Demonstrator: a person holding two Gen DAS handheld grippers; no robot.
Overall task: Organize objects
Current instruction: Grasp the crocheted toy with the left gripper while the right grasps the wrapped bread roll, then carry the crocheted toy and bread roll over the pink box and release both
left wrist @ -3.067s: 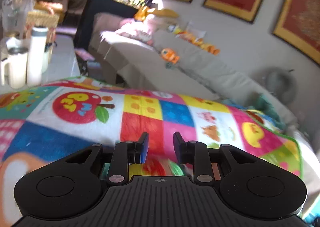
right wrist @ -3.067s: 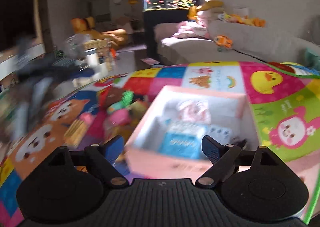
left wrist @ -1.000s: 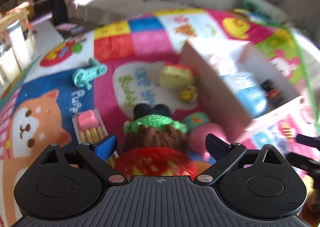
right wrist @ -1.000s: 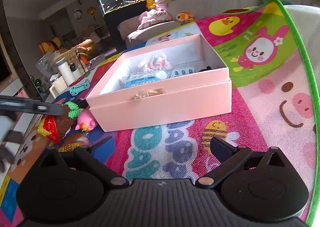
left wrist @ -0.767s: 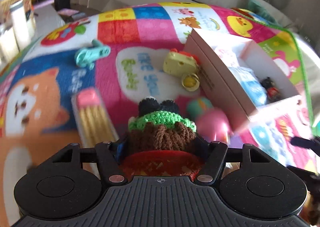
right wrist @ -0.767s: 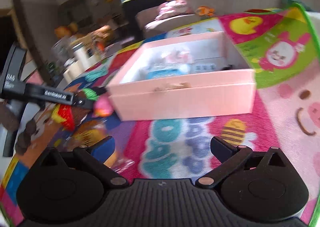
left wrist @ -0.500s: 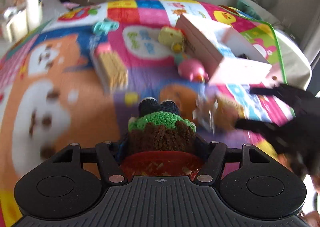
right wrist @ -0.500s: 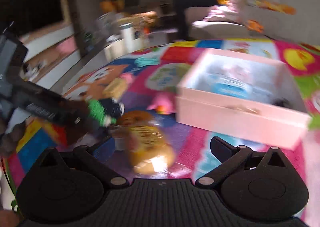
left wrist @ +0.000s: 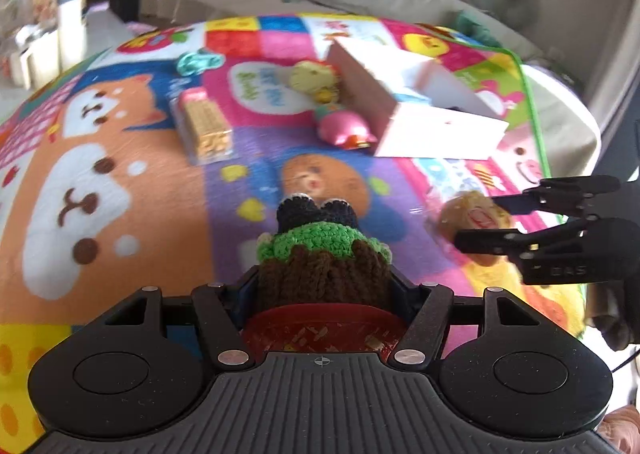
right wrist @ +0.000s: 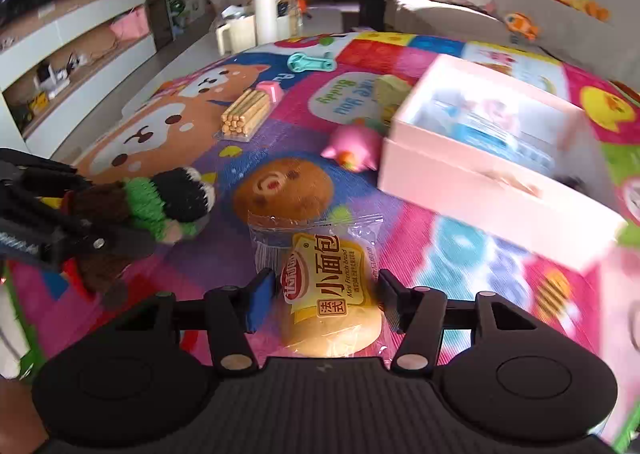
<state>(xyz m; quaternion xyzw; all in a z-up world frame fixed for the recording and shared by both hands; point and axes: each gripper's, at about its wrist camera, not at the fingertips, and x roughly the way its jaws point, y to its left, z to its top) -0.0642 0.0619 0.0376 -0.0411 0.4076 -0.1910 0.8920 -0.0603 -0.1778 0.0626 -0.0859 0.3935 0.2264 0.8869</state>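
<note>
— Crocheted yarn, wasn't it, in the left gripper (left wrist: 323,286)?

— Yes. A knitted doll (left wrist: 320,258), nubbly brown wool with a green collar and a black top, sat clamped between the left jaws, which had closed on it and pointed slanting down over the mat.

— And the right gripper (right wrist: 326,300)?

— Its jaws had just been closing on a small bread roll (right wrist: 332,294), round and soft inside a glossy, crinkled clear wrapper with a yellow label. The pads looked pressed on its sides, the gripper tilted down too.

— Beyond them?

— The ribbed foam play mat (left wrist: 120,181), bright with cartoon animals. A pink rubbery pig toy (right wrist: 354,147) lay just beside the near corner of the pink cardboard box (right wrist: 492,189), open-topped, with a blue packet inside. Further left, a clear pack of biscuit sticks (right wrist: 248,111), then a teal plastic toy (right wrist: 312,62)
</note>
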